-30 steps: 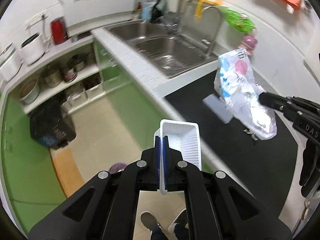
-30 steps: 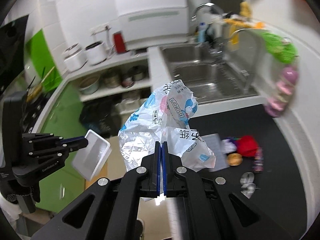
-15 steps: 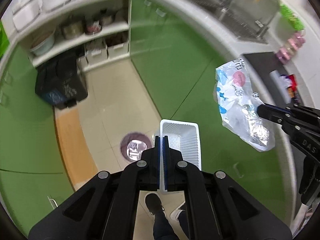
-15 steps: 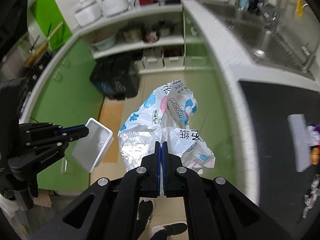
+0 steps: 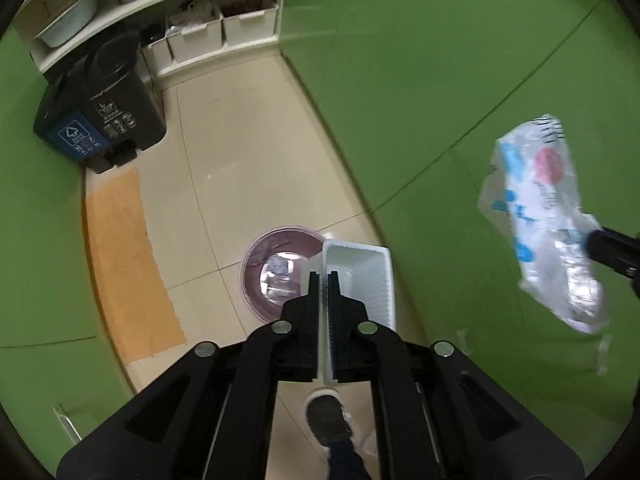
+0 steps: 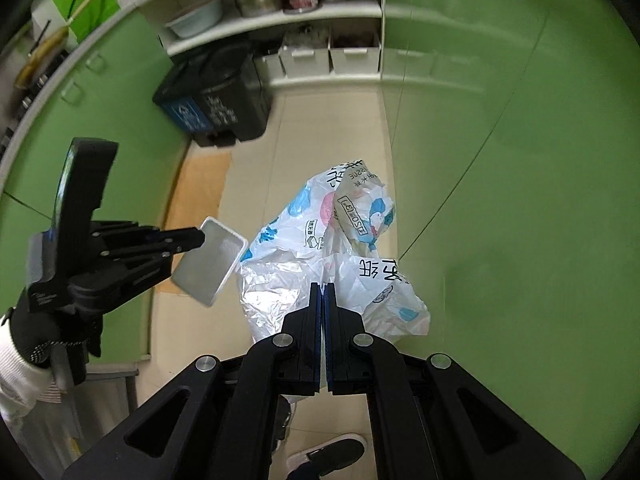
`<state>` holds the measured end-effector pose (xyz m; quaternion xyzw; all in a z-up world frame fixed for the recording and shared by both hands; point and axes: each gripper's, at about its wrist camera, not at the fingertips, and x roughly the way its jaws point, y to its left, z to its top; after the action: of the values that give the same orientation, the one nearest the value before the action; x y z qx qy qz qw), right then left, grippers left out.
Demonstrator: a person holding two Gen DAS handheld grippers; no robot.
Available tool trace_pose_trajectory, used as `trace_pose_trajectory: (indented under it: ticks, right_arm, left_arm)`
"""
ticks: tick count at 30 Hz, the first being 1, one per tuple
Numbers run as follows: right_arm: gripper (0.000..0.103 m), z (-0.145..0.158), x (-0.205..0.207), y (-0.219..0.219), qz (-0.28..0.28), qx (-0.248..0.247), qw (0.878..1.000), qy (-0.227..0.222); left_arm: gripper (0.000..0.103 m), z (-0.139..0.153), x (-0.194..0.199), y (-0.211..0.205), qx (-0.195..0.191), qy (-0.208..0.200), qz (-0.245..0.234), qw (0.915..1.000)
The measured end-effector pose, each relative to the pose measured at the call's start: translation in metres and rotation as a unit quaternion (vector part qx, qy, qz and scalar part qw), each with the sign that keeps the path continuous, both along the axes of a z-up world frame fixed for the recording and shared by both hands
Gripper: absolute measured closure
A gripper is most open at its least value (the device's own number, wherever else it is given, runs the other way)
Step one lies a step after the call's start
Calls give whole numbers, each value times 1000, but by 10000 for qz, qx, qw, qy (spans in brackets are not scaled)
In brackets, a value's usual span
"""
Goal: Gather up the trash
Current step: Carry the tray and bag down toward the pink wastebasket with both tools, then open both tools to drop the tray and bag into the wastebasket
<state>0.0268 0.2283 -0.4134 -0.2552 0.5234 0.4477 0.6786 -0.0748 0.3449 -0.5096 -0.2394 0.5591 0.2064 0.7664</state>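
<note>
Left wrist view: the left hand-held gripper [image 5: 324, 280] is clamped on the near rim of a white plastic tray [image 5: 366, 276], which juts forward from the fingers above the beige tiled floor [image 5: 248, 152]. Just left of the tray, lower down, sits a round purple bin [image 5: 276, 268] with a shiny opening, partly hidden by the tray and the fingers. At the right edge, a crumpled printed plastic bag [image 5: 540, 224] hangs in the air against the green cabinet fronts [image 5: 420, 64], held at its near right side by the tip of the right hand-held gripper [image 5: 612, 246]. Far left stands a black two-part trash bin [image 5: 104, 100] with a blue recycling label, and an orange mat [image 5: 124, 260] lies on the floor near it. A dark shoe [image 5: 328, 420] shows at the bottom.

Right wrist view: the right hand-held gripper [image 6: 323, 292] is closed on the plastic bag [image 6: 332, 252], whose bulk bunches up just beyond the fingertips. To the left, the left hand-held gripper [image 6: 198, 238], carried in a black-gloved hand [image 6: 40, 332], grips the tray [image 6: 210, 266] by one edge; the tray is tilted and comes close to the bag's left side. The black trash bin [image 6: 216, 96] stands farther off, below shelves [image 6: 280, 16] with pots and a basin.
</note>
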Motion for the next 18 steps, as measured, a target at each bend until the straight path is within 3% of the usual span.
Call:
trace_pose_trajectory:
  ticks: [1,3,7,10,18]
  right_arm:
    - [102,-13,1,3,8,-32,10000,36]
    - [102,-28,2,6,30,-73,10000,60]
    - [102,-56,1,16,104,-179,9997,133]
    - [102,-66,-3,27,198,-246,9993,205]
    - [102,-81,-25,62,529,-294,9971,455]
  left_arm:
    - [65,-13,2,2,32,19,7,10000]
    - [39,-34,3,5,24,-35,32,10000]
    - [12,-57,3,13,3,-47,89,9999]
    - [3,-60,-6,19,-134,-63,158,9998]
    - [3,-27,-53,44,-236,-175,470,9985]
